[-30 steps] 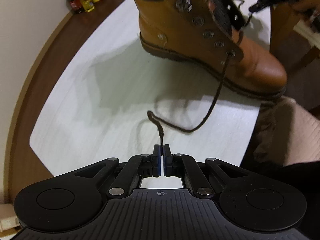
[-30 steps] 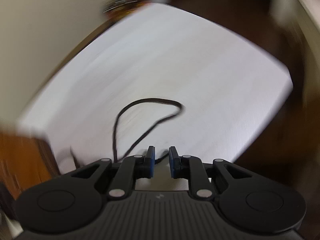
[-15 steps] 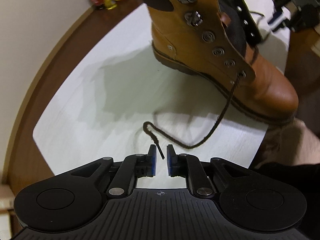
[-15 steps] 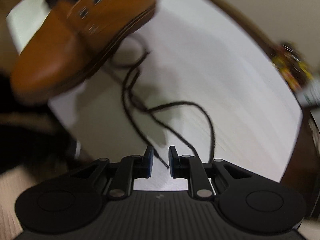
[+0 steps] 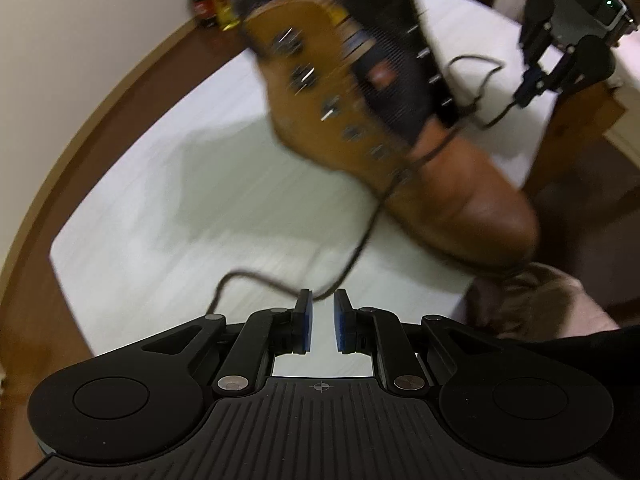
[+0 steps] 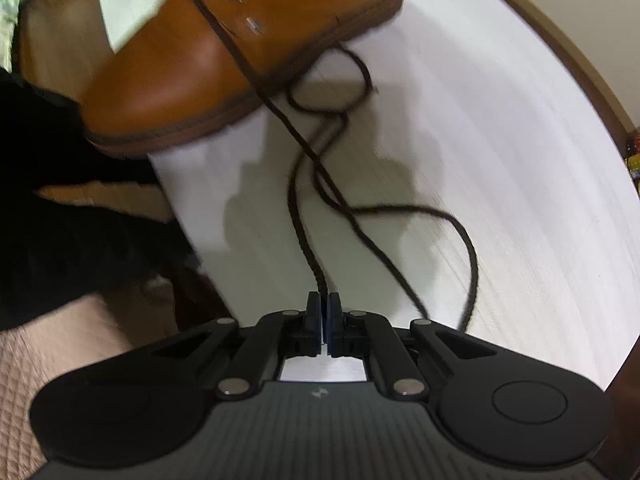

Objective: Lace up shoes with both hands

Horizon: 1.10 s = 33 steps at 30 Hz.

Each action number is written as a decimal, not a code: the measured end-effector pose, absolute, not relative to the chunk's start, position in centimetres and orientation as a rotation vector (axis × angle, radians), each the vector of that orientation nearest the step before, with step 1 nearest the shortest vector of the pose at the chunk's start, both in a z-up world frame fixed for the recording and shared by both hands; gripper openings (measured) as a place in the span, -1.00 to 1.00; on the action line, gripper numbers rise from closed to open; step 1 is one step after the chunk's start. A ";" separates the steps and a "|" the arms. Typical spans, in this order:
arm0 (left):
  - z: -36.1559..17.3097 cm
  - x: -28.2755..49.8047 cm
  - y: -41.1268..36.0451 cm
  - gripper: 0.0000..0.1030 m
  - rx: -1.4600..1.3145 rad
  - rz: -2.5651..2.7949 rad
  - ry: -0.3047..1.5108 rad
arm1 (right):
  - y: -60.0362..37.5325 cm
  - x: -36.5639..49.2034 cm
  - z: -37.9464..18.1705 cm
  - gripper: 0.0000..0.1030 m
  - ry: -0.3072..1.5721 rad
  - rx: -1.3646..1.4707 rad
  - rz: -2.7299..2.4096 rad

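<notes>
- Boot (image 5: 400, 128) smeared by motion in our left wrist view; eyelets read as streaks.
- Boot's upper shaft cut by the top edge in our right wrist view (image 6: 240, 40).
- Bottles (image 5: 216, 4) behind the boot: labels unreadable.

Dim indoor light, boot (image 5: 400, 128) motion-blurred, soft shadows, fisheye edges.

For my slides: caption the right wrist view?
Right gripper shut on the lace trailing from the boot.

Right claw (image 6: 324, 320) pinches lace (image 6: 308, 240) beside boot (image 6: 192, 68).
</notes>
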<state>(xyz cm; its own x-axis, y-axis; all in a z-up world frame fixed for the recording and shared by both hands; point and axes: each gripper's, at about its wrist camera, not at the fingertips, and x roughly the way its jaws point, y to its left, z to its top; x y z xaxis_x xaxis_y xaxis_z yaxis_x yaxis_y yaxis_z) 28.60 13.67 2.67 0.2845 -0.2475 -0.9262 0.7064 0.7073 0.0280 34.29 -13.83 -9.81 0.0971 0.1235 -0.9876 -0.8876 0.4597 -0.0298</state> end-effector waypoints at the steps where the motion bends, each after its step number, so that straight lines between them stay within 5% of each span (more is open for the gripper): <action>1: 3.3 28.5 12.9 -0.76 0.487 -0.721 1.074 | -13.8 33.8 -9.1 -0.94 1.235 -0.780 0.877; 15: 6.9 27.5 3.1 -0.62 0.664 -1.354 0.606 | -7.2 28.1 2.4 -0.94 0.983 -0.906 0.984; 22: 6.0 28.2 2.7 -0.62 0.652 -1.386 0.586 | -5.7 27.4 3.9 -0.94 0.946 -0.951 1.029; 33: 6.9 28.1 4.0 -0.94 0.584 -1.356 0.634 | -4.1 27.8 2.5 -0.93 0.924 -0.918 1.037</action>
